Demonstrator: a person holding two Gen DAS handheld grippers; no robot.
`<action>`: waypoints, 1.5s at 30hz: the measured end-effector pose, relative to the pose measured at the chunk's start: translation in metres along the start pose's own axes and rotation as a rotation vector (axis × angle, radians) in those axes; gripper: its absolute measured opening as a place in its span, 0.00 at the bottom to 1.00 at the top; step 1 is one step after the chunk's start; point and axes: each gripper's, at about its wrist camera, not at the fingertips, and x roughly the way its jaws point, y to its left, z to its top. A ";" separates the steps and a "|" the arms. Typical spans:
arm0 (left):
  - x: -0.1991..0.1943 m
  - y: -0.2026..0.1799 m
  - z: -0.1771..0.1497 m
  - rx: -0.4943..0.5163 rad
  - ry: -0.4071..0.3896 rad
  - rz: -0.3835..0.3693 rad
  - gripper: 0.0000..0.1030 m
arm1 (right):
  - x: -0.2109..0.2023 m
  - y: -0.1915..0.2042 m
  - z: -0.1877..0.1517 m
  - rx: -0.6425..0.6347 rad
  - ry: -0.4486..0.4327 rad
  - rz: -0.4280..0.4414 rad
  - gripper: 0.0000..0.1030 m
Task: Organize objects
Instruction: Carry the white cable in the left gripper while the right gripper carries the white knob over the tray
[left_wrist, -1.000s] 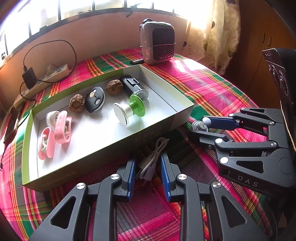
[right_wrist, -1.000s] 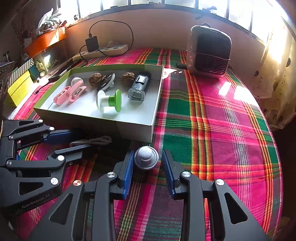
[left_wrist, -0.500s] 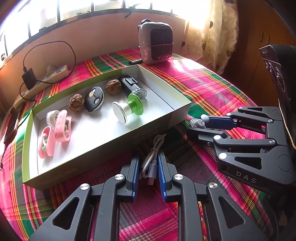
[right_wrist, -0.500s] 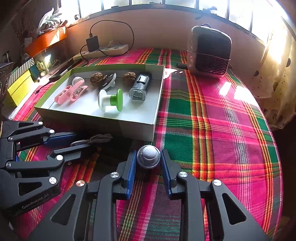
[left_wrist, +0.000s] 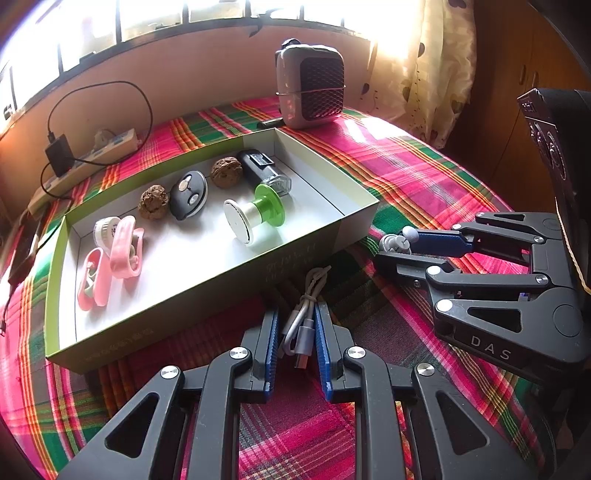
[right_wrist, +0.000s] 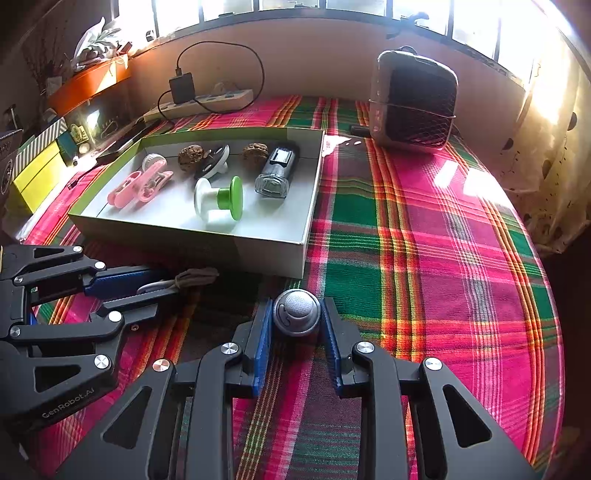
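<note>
Left wrist view: the box (left_wrist: 354, 218) on the bench (left_wrist: 424, 173) already holds most of the stuff, so I'd call this mostly done. Count inside: two pink clips (left_wrist: 110, 258), two walnuts (left_wrist: 226, 172), one white dial thing, one dark key fob, one green-and-white spool (left_wrist: 255, 218), one black-and-clear gadget. The left tool (left_wrist: 295, 332) is pinched narrow on the coiled cable (left_wrist: 304, 306), just near of the box.

Right wrist view: the right tool (right_wrist: 297, 332) is clamped on one grey knob (right_wrist: 296, 312) (still on the cloth, looks like), near the box's right corner. Those two are what's left.
</note>
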 end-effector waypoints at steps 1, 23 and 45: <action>0.000 0.000 0.000 0.001 0.000 -0.002 0.16 | -0.001 0.000 0.000 0.001 -0.002 -0.001 0.26; -0.027 -0.001 -0.012 -0.028 -0.040 0.000 0.16 | -0.019 0.005 -0.007 0.024 -0.032 0.002 0.26; -0.066 0.031 -0.014 -0.107 -0.112 0.066 0.16 | -0.049 0.033 0.012 -0.007 -0.111 0.030 0.26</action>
